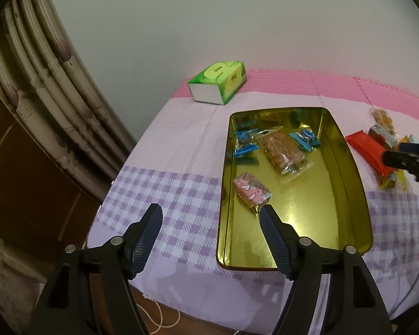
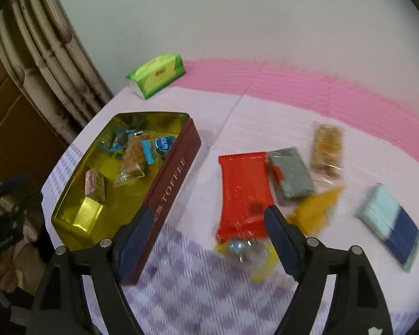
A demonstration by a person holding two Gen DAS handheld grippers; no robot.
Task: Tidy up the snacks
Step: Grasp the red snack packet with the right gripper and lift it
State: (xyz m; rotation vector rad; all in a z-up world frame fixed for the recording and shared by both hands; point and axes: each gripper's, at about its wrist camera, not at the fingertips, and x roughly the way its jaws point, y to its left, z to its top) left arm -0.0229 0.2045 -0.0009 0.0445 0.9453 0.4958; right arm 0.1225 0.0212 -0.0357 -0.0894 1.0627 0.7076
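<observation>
A gold-lined tin (image 1: pixel 346 167) with a maroon "TOFFEE" side (image 2: pixel 170 192) lies on the table. In it are a pink-wrapped snack (image 1: pixel 251 191), a clear-wrapped nut bar (image 1: pixel 283 150) and blue-wrapped candies (image 1: pixel 244 141). My left gripper (image 1: pixel 211 219) is open and empty above the tin's near left edge. My right gripper (image 2: pixel 206 220) is open and empty above a red packet (image 2: pixel 244 189). Right of the tin lie a grey packet (image 2: pixel 292 177), a nut bar (image 2: pixel 328 148), a yellow wrapper (image 2: pixel 312 212) and a light-and-dark blue packet (image 2: pixel 389 223). The right gripper's tip shows in the left wrist view (image 1: pixel 405 157).
A green tissue pack (image 1: pixel 218 82) sits at the table's far left corner by the wall. The cloth is pink at the back, purple checked in front (image 1: pixel 164 195). A curtain (image 1: pixel 42 83) hangs left. A white cable (image 1: pixel 159 315) lies below the front edge.
</observation>
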